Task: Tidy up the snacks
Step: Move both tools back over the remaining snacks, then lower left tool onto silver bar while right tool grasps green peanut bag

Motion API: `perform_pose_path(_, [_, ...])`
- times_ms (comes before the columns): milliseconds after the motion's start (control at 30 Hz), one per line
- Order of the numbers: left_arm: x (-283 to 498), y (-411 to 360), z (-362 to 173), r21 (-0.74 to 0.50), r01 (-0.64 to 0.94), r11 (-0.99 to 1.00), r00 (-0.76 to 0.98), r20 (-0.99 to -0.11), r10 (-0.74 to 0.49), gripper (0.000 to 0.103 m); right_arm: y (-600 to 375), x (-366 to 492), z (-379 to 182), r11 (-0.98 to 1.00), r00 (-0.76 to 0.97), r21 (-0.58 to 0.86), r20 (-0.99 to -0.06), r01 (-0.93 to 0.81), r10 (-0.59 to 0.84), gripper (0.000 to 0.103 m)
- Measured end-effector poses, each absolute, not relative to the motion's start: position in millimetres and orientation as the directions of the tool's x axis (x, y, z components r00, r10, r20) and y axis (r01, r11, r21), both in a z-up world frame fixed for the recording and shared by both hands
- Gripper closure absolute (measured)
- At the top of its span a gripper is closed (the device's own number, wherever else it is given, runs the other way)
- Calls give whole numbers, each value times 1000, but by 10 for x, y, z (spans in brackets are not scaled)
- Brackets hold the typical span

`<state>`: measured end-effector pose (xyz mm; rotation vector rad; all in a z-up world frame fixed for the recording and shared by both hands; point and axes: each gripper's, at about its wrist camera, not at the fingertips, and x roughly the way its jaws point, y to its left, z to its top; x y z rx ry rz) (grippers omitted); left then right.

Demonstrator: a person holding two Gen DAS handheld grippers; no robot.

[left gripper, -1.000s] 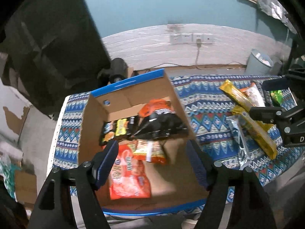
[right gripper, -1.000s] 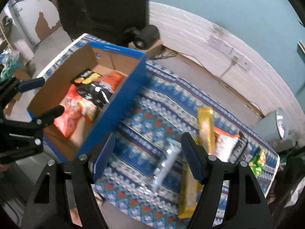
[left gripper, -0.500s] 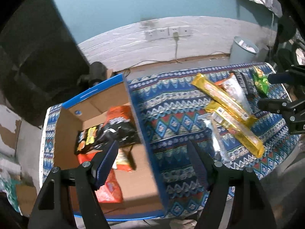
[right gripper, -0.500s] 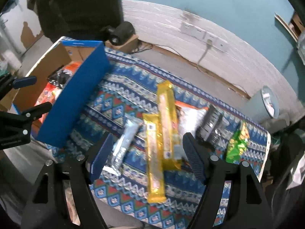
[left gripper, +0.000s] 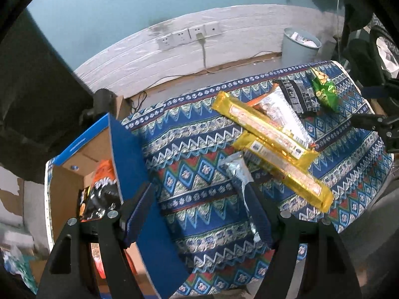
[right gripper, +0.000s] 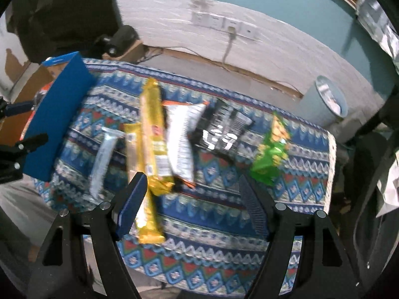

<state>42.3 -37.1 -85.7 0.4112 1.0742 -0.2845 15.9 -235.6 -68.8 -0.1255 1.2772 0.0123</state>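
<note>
Snacks are spread across the patterned tablecloth (left gripper: 199,147), and from the left wrist view we're looking down at them now: two long gold-wrapped bars (left gripper: 261,127) lie crossed over each other toward the right, a silver wrapper (left gripper: 239,174) sits just beside their near end, and a white-and-orange packet (left gripper: 279,107) is tucked under the upper bar. Further back there's a black packet (left gripper: 296,92) and a green bag (left gripper: 324,89) near the far corner. The left gripper (left gripper: 199,214) hangs over the cloth with its jaws spread and nothing between them, though the right-hand pad overlaps the silver wrapper's lower end in this view (whether it touches is hard to tell). On the left stands the cardboard box (left gripper: 129,149) with its blue wall, a black-and-orange bag (left gripper: 102,194) lying inside it. Switching to the right wrist view, a bit blurred: the right gripper (right gripper: 192,206) is over the near edge of the cloth, fingers released and empty, with the gold bars' near ends just by its left pad. The silver wrapper lies left of the bars, the white packet, black packet and green bag to their right. A pale bin (right gripper: 329,99) stands on the floor beyond the table.
</note>
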Motion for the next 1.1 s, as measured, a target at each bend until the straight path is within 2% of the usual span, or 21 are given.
perform_pose_path(433, [919,-611,-1093,169,405,899,418,-908,-18,26,-3190,465,-910,992,195,-126,-973,0,-123,27])
perform_pose_path(800, [1279,-634,-1513,159,394,905,359,-933,8,26,-3754,830,-1501,988,127,-102,-985,115,-117,25])
perform_pose_path(1100, [1439,-636,-1749,125,382,916,311,-950,0,26,-3846,1043,-1807,986,92,-96,-990,138,-109,25])
